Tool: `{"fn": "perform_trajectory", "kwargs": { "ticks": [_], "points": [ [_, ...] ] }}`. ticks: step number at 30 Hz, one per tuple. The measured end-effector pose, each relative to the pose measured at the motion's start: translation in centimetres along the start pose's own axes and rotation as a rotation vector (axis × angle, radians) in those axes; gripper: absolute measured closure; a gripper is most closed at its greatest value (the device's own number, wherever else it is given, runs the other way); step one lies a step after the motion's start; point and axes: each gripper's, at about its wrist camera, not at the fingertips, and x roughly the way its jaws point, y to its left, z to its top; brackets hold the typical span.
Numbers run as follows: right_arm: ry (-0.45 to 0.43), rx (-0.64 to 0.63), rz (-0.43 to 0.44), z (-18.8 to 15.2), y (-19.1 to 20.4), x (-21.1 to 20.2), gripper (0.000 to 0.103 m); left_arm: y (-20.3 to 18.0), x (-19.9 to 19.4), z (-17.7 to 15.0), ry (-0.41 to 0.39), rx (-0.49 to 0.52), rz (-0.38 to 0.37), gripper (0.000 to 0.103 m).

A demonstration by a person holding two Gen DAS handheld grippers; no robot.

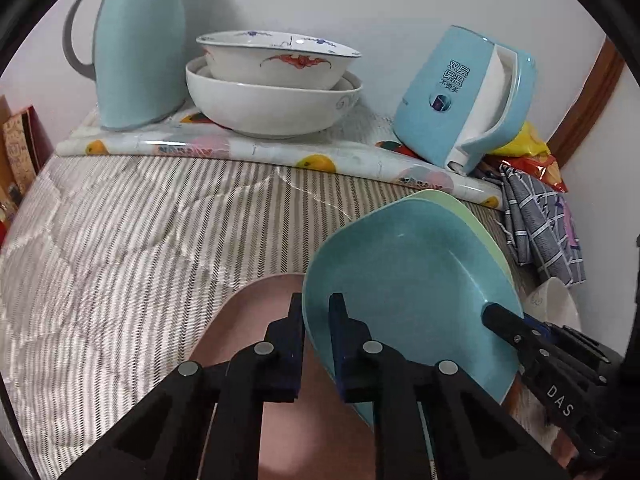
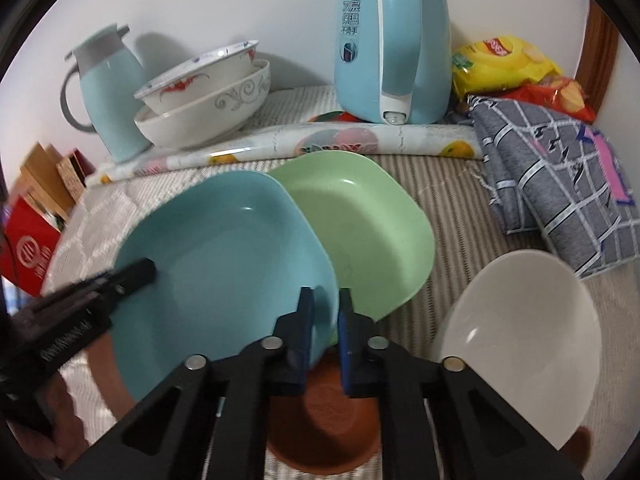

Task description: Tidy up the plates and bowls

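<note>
Both my tongs pinch the blue plate's rim: left tongs (image 1: 316, 320), right tongs (image 2: 326, 312). Blue plate (image 2: 224, 256) tilted over striped bed cover (image 1: 120, 240), overlapping green plate (image 2: 368, 232); white bowl (image 2: 520, 340) beside.

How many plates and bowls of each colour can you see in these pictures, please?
Blue plate: 1
Green plate: 1
Pink plate: 1
Brown dish: 1
White bowls: 3, namely the plain bowl, the grey-scroll bowl and the red-patterned bowl nested in it
Total: 7
</note>
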Motion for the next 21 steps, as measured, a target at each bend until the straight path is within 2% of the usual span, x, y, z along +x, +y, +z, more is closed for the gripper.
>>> {"fn": "perform_trajectory", "kwargs": {
  "ticks": [6,21],
  "points": [
    [-0.003,0.003,0.0,-0.5,0.2,-0.9,0.094,0.2,-1.4,-0.3,-0.017,-0.009,-0.017,0.092],
    [-0.104,0.028,-0.006,-2.7,0.7,-8.6,0.094,-1.1,-7.7,-1.7,-0.091,0.003,-0.046,0.093]
  ]
}}
